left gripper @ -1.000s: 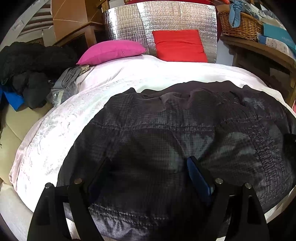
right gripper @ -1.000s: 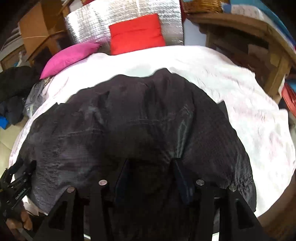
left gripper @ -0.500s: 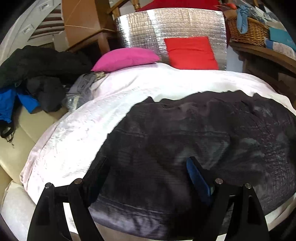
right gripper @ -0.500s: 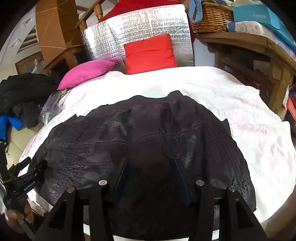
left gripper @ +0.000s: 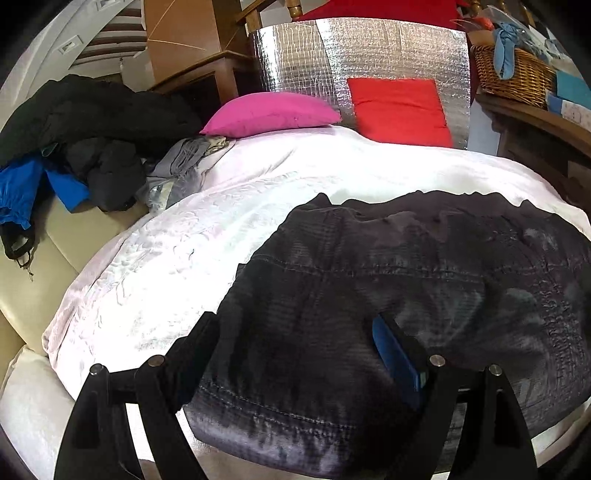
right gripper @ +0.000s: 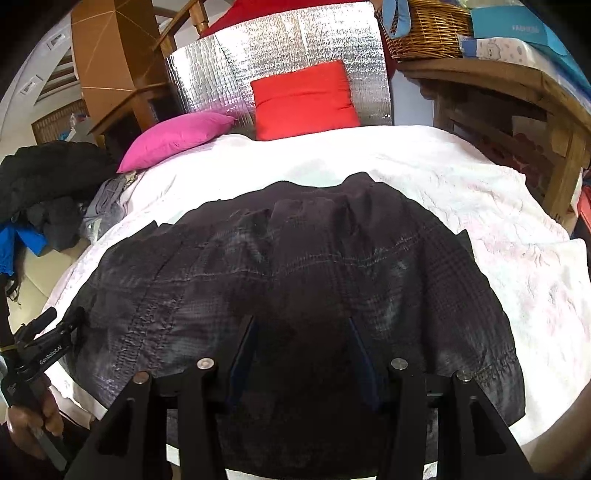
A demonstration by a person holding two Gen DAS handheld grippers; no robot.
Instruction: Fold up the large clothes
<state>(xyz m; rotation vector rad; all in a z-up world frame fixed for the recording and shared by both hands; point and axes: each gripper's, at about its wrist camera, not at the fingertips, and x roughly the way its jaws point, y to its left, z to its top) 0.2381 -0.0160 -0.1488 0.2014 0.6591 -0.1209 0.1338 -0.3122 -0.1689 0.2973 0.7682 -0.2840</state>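
A large dark checked jacket (left gripper: 424,280) lies spread on the white bed cover (left gripper: 192,251), its collar toward the pillows. It also shows in the right wrist view (right gripper: 314,266). My left gripper (left gripper: 299,332) is open above the jacket's near left hem, and its blue-padded right finger (left gripper: 395,354) stands over the cloth. My right gripper (right gripper: 301,332) is open above the jacket's near middle edge. The left gripper, held in a hand, shows at the lower left of the right wrist view (right gripper: 40,350). Neither holds cloth.
A pink pillow (left gripper: 273,112) and a red cushion (left gripper: 400,110) lean on a silver foil panel (left gripper: 369,51) at the bed's head. Dark and blue clothes (left gripper: 74,147) are piled on the left. A wooden shelf (right gripper: 498,103) with a wicker basket (right gripper: 424,29) stands right.
Both grippers have drawn back toward the near edge and risen, so more of the bed and room shows. The jacket lies flatter. Both grippers stay open.
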